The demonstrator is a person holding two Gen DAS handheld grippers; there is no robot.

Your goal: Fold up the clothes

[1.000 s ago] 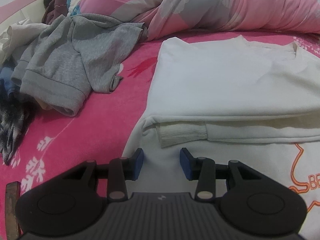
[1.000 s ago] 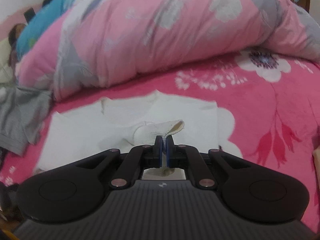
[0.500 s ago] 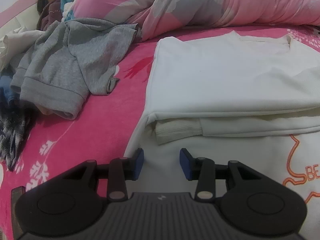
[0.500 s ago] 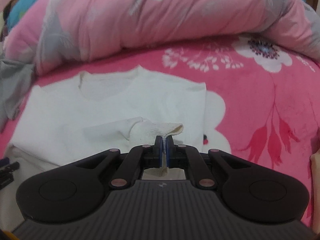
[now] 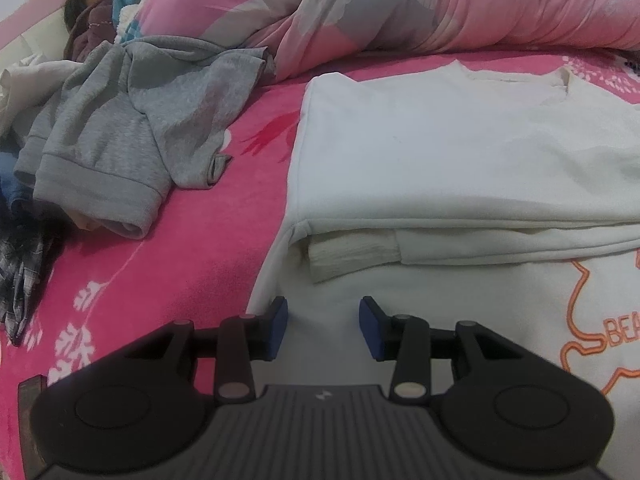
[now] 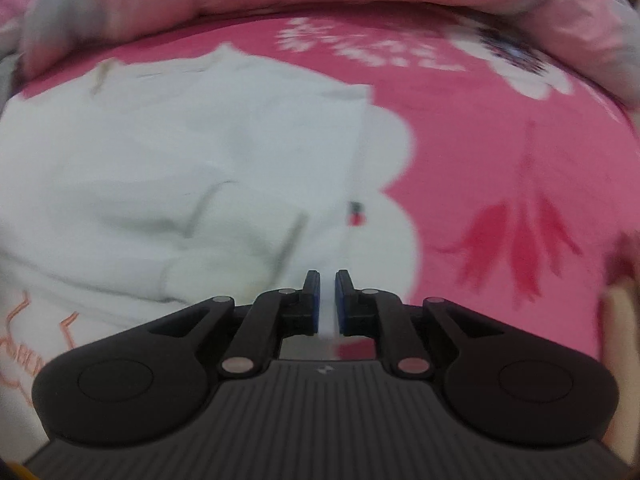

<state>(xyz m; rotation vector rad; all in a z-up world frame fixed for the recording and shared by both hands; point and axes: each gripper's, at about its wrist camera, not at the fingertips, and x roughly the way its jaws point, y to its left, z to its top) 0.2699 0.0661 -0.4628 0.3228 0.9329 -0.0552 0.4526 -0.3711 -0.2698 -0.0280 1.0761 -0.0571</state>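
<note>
While the white long-sleeved sweatshirt [image 5: 460, 168] lies part-folded across centre frame on the pink floral bedsheet [image 5: 224, 240], left gripper [image 5: 323, 326] gapes empty; right gripper [image 6: 327, 300], barely parted, apparently grips nothing. Square edges before creasing.

The whole right wrist view is smeared by motion blur, so the folds of the white sweatshirt [image 6: 168, 168] and the small red mark [image 6: 355, 213] near its right edge cannot be read. The orange print [image 5: 600, 332] is cut off at the right edge of the left wrist view, its lettering incomplete. The ribbed cuff [image 5: 352, 254] is partly tucked under the folded layer. At far left, the plaid cloth [image 5: 20, 280] and blue fabric [image 5: 12, 184] run out of frame, mostly hidden beneath the grey garment [image 5: 132, 136].
</note>
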